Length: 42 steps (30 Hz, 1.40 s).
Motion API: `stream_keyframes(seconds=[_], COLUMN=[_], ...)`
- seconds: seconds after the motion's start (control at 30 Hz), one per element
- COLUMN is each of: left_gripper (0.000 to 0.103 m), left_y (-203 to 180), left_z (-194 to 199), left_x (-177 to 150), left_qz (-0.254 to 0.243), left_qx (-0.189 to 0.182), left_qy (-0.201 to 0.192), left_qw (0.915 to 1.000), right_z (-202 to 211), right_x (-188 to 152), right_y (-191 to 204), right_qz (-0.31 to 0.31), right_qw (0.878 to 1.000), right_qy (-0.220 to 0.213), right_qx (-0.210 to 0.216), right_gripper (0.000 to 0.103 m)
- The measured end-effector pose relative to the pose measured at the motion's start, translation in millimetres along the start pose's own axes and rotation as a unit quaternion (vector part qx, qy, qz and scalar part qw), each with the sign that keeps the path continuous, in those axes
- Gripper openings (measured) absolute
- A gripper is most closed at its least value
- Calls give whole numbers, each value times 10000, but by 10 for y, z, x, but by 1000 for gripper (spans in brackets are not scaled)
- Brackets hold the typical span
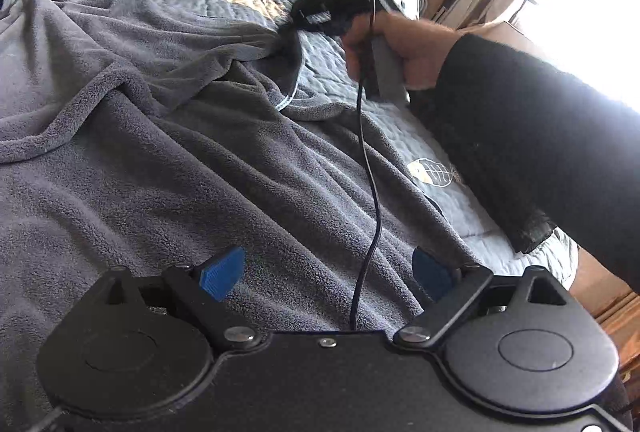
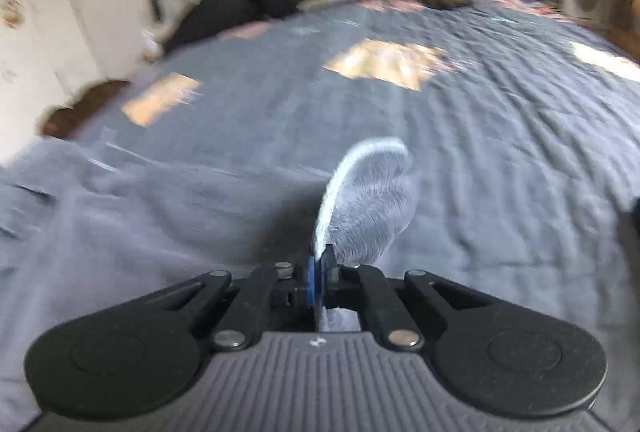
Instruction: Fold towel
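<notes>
Pinching towel [image 2: 372, 200] corner upright, right tongs [image 2: 320, 272] clamped; left tongs [image 1: 330, 272] spread above flat folds.

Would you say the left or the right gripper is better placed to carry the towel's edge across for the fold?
Right, most likely. The right gripper is shut on a corner of the grey towel and lifts it off the bed. The left gripper is open above the towel, holding nothing.
</notes>
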<state>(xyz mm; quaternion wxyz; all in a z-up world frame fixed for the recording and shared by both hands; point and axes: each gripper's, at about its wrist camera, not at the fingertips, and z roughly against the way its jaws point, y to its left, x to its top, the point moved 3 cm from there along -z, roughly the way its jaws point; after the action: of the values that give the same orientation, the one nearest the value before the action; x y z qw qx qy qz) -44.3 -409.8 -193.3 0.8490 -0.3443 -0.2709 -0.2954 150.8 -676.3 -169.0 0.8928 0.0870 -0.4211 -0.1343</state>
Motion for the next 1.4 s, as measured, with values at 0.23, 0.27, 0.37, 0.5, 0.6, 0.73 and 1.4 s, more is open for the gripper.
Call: stream_keyframes(seconds=[0.23, 0.27, 0.37, 0.5, 0.6, 0.73, 1.4], left_gripper=[90, 90, 90, 90, 90, 90, 90], left_y=[-5, -7, -12, -25, -22, -26, -17], left_z=[1, 3, 2, 5, 17, 26, -42], left_x=[4, 5, 13, 16, 20, 20, -13], left_qz=[-29, -25, -34, -53, -49, -51, -90], left_qx=[54, 60, 63, 50, 18, -5, 126], left_qy=[-20, -26, -40, -37, -46, -37, 79], left_qw=[10000, 10000, 10000, 10000, 10000, 10000, 9998], right_z=[324, 369, 418, 414, 442, 485, 107], right_x=[2, -11, -113, -280, -393, -536, -793], right_y=[934, 1080, 1348, 1196, 928, 570, 15], right_qz=[553, 659, 1114, 1902, 2494, 3257, 4196], right_qw=[9860, 9814, 9733, 9723, 9643, 9436, 8930], right_qy=[38, 74, 288, 433, 501, 586, 608], right_qx=[1572, 1803, 1987, 1285, 736, -3, -1510], right_gripper=[3, 3, 8, 32, 56, 57, 5])
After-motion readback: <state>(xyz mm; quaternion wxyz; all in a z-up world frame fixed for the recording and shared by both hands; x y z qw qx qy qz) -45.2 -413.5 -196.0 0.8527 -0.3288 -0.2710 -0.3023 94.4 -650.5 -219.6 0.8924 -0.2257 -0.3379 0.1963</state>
